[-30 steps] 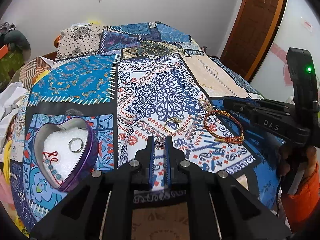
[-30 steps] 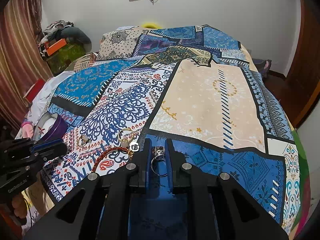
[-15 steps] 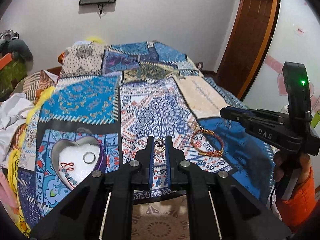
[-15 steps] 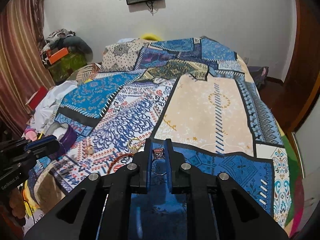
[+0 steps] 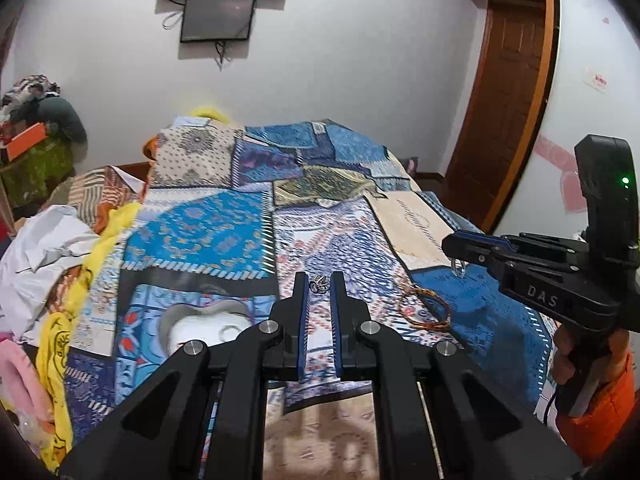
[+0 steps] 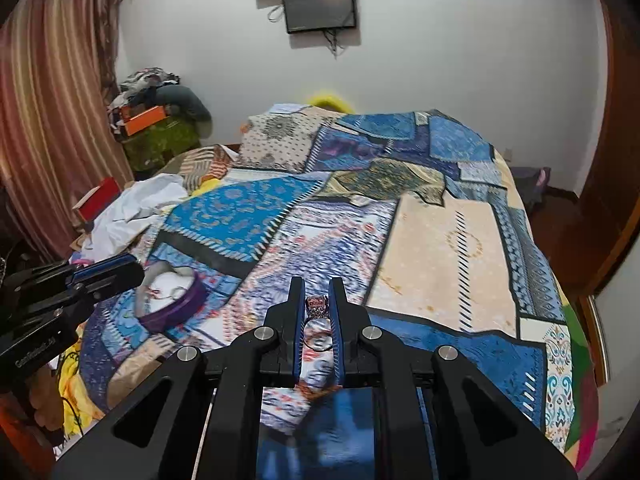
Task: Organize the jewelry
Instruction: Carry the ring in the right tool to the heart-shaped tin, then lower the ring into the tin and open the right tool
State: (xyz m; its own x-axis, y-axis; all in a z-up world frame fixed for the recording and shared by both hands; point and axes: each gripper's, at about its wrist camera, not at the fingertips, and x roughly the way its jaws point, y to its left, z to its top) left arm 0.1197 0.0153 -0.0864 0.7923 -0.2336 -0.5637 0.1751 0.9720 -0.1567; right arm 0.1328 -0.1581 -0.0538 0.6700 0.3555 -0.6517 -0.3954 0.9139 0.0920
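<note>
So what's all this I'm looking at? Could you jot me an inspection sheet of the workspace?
Surface: patchwork bedspread.
Job's things: heart-shaped tin with jewelry inside; red-and-gold bracelet on the spread.
Clutter: white cloth, yellow cloth at the bed's edge.
Grippers: left gripper shut on a ring; right gripper shut on a jewelled ring.
Cables: wires under the wall screen.
Surroundings: striped curtain, wooden door.

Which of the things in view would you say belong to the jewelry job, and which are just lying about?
Job:
- left gripper, shut on a small ring
- right gripper, shut on a stone ring
- heart tin
- red bracelet

Lying about:
- white cloth
- yellow cloth
- orange box
- wall screen
</note>
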